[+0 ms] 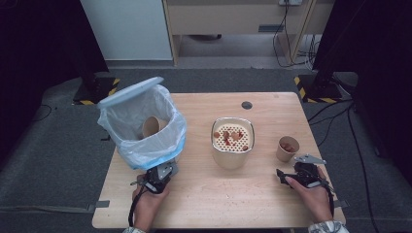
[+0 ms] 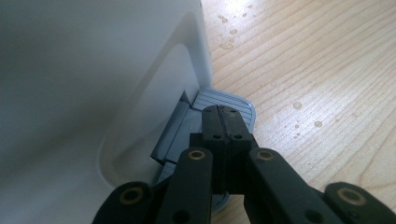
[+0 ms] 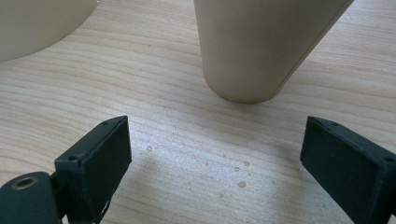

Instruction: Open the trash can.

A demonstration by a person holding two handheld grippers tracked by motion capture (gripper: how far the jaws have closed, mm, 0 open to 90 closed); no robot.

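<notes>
**Left jaws pressing the bin pedal, right jaws gaping before the small cup**

Nearest, at the near edge of the pale wooden surface (image 1: 218, 194), two hands are gripping their tools. The left hand-held gripper (image 1: 163, 171) is sitting at the foot of the bin, and the left gripper view is showing its black jaws clenched together with nothing between them, their tips resting on the grey ribbed foot pedal (image 2: 233, 103) that is sticking out from the base of the white plastic pedal bin (image 1: 141, 127). The right hand-held gripper (image 1: 284, 175) is lying near the right edge, its jaws spread wide and released, holding nothing.

Just beyond the right jaws, the small tan paper cup (image 1: 287, 148) is standing upright, with reddish pieces showing inside it; water droplets are dotting the wood between jaws and cup in the right gripper view.

Farther left, at the middle of the surface, the beige round container with a perforated strainer top (image 1: 232, 141) is carrying several reddish pieces on its holes.

At the far left, the bin is standing lined with a translucent plastic bag, its pale blue lid (image 1: 130, 91) raised and tilted back. A second tan paper cup (image 1: 152, 126) is lying tipped inside the bag.
</notes>
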